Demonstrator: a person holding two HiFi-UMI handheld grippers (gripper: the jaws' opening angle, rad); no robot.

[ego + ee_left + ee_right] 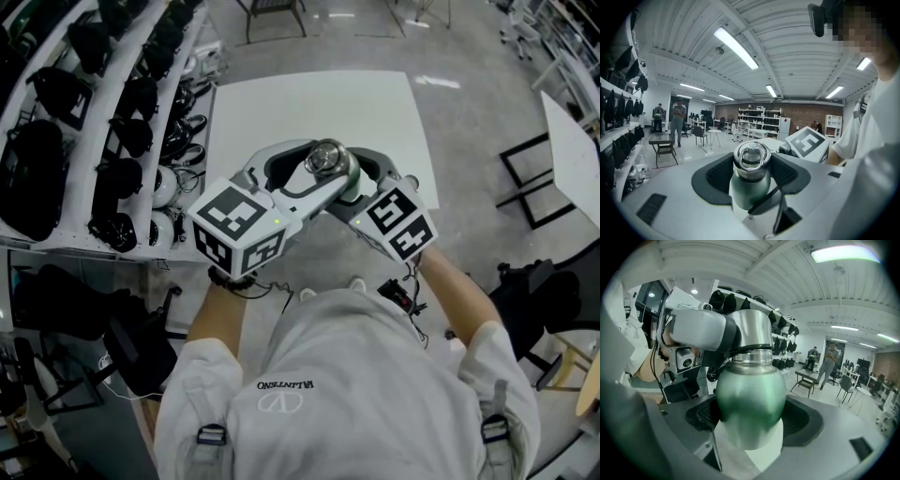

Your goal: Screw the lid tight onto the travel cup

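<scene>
I hold the travel cup in the air between both grippers, above a white table (pixel 281 98). Its green body (pixel 353 185) (pixel 750 399) sits between the black pads of my right gripper (pixel 358 194) (pixel 750 423), which is shut on it. The steel lid (pixel 325 157) (pixel 751 158) with its ring handle sits on the cup's neck. My left gripper (pixel 314 171) (pixel 751 176) is closed around the lid, pads on both its sides. In the right gripper view a white left finger (pixel 698 329) presses against the lid (pixel 750 329). The cup's base is hidden.
Shelves of black helmets and bags (pixel 103 112) run along the left. A black-framed table (pixel 539 178) stands at the right. Far across the room stand two people (pixel 677 117), a small dark table (pixel 663 140), chairs and racks.
</scene>
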